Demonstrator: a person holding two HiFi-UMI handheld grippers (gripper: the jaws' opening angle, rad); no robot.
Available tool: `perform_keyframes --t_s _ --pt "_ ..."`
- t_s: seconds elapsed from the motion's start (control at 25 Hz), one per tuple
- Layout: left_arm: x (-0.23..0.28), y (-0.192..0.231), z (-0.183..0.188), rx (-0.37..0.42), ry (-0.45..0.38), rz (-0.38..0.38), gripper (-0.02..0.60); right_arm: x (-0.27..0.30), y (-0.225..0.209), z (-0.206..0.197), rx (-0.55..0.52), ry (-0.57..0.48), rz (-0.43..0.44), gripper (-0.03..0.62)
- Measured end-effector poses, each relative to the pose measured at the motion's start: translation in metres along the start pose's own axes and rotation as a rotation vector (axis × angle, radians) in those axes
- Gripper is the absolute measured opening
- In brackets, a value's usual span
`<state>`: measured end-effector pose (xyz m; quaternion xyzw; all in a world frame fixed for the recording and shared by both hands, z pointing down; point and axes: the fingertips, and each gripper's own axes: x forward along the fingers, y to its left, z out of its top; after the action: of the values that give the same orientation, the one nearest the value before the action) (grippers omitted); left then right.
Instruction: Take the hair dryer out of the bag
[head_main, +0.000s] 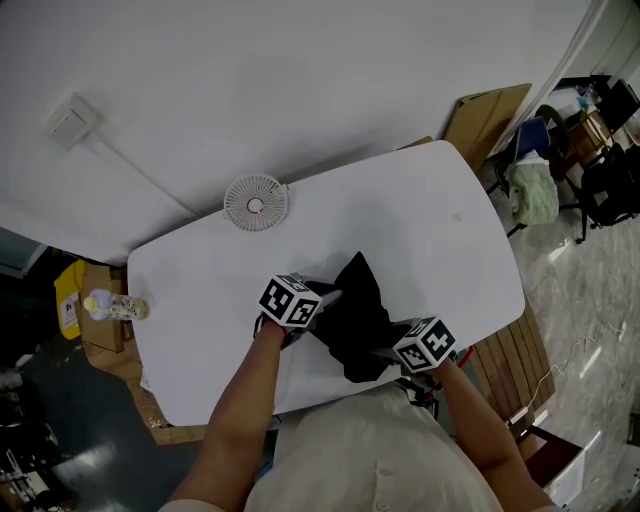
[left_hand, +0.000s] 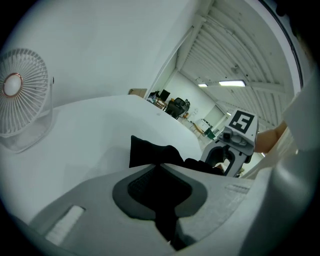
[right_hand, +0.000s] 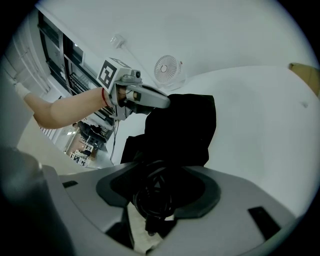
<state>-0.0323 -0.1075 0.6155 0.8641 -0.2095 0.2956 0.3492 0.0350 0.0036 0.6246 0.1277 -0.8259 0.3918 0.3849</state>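
A black cloth bag (head_main: 355, 320) lies crumpled on the white table (head_main: 430, 220), near its front edge. My left gripper (head_main: 328, 296) is at the bag's left upper edge, shut on a fold of the black cloth (left_hand: 150, 150). At the bag's lower right, my right gripper (head_main: 387, 354) holds its jaws wide around the hair dryer (right_hand: 150, 197). What shows of the dryer is a coiled black cord and a pale body, between the jaws at the bag's mouth (right_hand: 185, 125). The right gripper view also shows the left gripper (right_hand: 161, 103) pinching the bag's far edge.
A small white desk fan (head_main: 255, 202) stands at the table's back edge. Cardboard boxes and a yellow bottle (head_main: 70, 300) sit on the floor at the left. Chairs and bags (head_main: 560, 150) crowd the right, with wooden slats (head_main: 515, 360) by the table's front right corner.
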Motion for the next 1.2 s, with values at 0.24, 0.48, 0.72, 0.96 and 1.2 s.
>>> perform_keyframes --t_s 0.24,0.48,0.72,0.96,1.2 --pt "-0.009 0.013 0.003 -0.073 -0.029 0.125 0.017 -0.005 0.002 0.001 -0.084 -0.007 -0.037 0.224" --pt "-0.039 0.035 0.005 -0.191 -0.053 0.292 0.017 -0.014 0.004 -0.004 -0.124 -0.002 -0.045 0.222" --pt "-0.070 0.046 0.007 -0.287 -0.117 0.346 0.017 -0.028 0.010 0.001 -0.137 -0.066 -0.046 0.222" --pt "-0.096 0.058 -0.001 -0.408 -0.154 0.395 0.017 -0.038 0.020 0.017 -0.121 -0.135 0.000 0.221" --pt "-0.123 0.074 -0.019 -0.542 -0.195 0.449 0.017 -0.044 0.020 0.030 -0.072 -0.196 0.045 0.219"
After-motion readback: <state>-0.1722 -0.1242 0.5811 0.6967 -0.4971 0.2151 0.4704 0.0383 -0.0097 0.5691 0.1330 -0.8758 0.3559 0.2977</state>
